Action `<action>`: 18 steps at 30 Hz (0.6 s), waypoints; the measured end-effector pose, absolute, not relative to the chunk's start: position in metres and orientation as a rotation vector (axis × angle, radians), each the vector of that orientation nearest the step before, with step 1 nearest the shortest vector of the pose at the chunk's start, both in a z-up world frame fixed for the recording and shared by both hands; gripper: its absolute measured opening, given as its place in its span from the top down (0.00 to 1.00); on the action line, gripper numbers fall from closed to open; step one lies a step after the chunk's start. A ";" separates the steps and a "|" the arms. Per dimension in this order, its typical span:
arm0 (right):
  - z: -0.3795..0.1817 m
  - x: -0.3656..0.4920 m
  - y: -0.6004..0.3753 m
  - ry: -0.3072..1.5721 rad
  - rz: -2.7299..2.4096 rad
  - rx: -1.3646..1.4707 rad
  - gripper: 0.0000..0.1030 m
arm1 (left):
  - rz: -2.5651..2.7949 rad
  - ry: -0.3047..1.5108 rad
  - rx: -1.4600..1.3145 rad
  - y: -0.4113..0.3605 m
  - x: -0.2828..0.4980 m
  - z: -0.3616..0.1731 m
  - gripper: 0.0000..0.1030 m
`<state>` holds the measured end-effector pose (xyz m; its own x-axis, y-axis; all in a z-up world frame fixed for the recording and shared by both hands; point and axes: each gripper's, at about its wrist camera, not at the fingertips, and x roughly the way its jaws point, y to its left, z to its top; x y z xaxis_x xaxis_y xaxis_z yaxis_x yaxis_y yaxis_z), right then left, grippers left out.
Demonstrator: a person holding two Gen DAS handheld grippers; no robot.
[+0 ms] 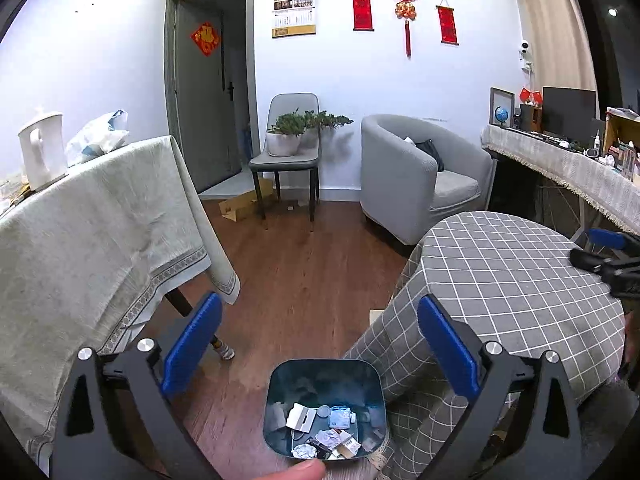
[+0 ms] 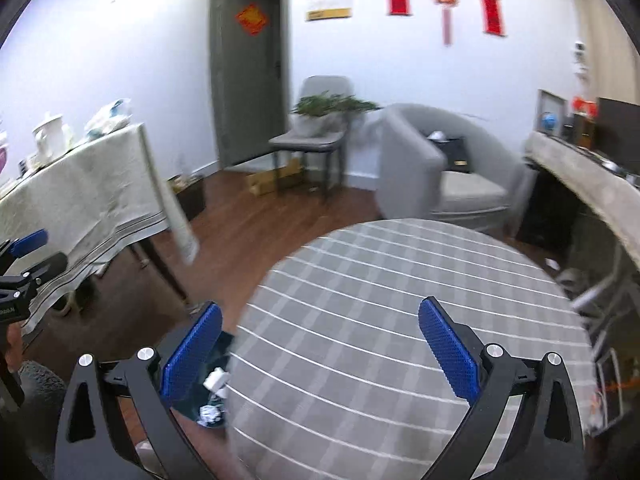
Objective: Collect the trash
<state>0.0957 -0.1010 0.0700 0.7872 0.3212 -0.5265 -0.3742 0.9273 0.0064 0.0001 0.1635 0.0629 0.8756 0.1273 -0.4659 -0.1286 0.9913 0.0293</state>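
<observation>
A dark teal trash bin (image 1: 280, 396) stands on the wood floor beside the round table with the grey checked cloth (image 1: 512, 280). It holds crumpled paper, white wrappers and small packets (image 1: 328, 428). My left gripper (image 1: 320, 344) is open and empty, high above the bin. My right gripper (image 2: 320, 348) is open and empty above the checked table (image 2: 380, 300). The bin also shows in the right wrist view (image 2: 208, 408), low at the left, partly behind the left finger. The right gripper shows at the right edge of the left wrist view (image 1: 604, 256).
A table with a beige cloth (image 1: 92, 220) stands at the left with a white kettle (image 1: 40, 148) and a plastic bag. A grey chair with potted plants (image 1: 288, 140), a grey armchair (image 1: 420, 176), a cardboard box on the floor and a cluttered side desk (image 1: 568, 160) are farther back.
</observation>
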 end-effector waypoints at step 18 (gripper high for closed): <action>0.032 0.021 -0.167 0.515 0.321 -0.031 0.03 | 0.147 0.548 0.041 0.137 -0.042 -0.005 0.03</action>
<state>0.0210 -0.1673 0.0317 0.8214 0.2935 -0.4890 -0.3090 0.9497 0.0510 -0.0424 0.1372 -0.0049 0.8432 0.1501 -0.5162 -0.1283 0.9887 0.0779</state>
